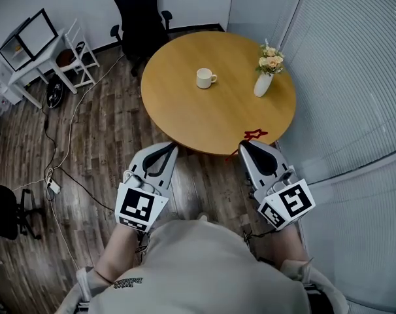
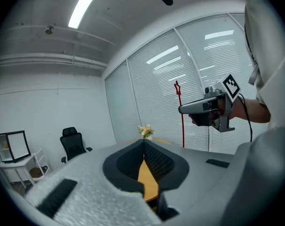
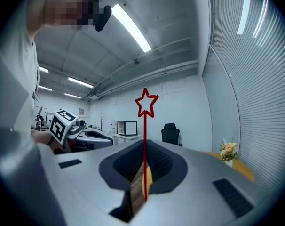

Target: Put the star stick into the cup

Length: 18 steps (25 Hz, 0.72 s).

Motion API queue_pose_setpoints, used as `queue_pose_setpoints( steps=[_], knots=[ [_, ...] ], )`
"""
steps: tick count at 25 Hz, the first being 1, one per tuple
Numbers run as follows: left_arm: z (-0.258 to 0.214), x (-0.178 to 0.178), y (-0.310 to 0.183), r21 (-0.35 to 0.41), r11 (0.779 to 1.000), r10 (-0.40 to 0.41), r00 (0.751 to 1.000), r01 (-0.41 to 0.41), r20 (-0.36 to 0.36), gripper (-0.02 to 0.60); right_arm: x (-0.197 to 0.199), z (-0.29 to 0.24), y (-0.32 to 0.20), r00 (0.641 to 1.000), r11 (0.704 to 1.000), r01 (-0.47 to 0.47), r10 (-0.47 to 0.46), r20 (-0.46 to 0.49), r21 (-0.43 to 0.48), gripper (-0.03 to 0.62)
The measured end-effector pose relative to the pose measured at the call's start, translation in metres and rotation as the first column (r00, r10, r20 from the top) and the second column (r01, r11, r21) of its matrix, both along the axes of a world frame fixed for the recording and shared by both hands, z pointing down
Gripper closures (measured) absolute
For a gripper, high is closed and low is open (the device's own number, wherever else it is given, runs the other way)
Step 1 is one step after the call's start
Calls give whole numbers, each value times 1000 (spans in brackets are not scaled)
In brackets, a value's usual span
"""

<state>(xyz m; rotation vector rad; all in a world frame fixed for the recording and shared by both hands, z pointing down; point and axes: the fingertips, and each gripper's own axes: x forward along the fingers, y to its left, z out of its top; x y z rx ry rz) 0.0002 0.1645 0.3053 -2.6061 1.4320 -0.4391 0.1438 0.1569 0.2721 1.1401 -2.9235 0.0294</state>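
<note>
Your right gripper [image 1: 245, 146] is clamped on the red star stick [image 3: 144, 135], upright at the table [image 1: 185, 120] edge. Your left gripper [image 1: 172, 148] is closed on nothing. The cup [image 1: 204, 78] stands mid-table. The shirt print is illegible.

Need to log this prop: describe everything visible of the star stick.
The star stick is a thin, straight red rod topped by an open outline star, plastic or wire by its look. It stands upright, clamped between the jaws of the right gripper, its lower end running down between them. Seen from above, the star shows against the near edge of the wooden table, short of the cup. Nothing else touches it.
</note>
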Motion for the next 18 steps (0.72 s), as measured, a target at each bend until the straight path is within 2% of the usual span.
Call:
queue_pose_setpoints(
  steps=[18],
  knots=[
    [-3, 10, 7, 20, 1000, -19, 1000, 19, -1, 560, 1, 3, -1, 999, 999, 36, -36, 15, 4, 559]
  ],
)
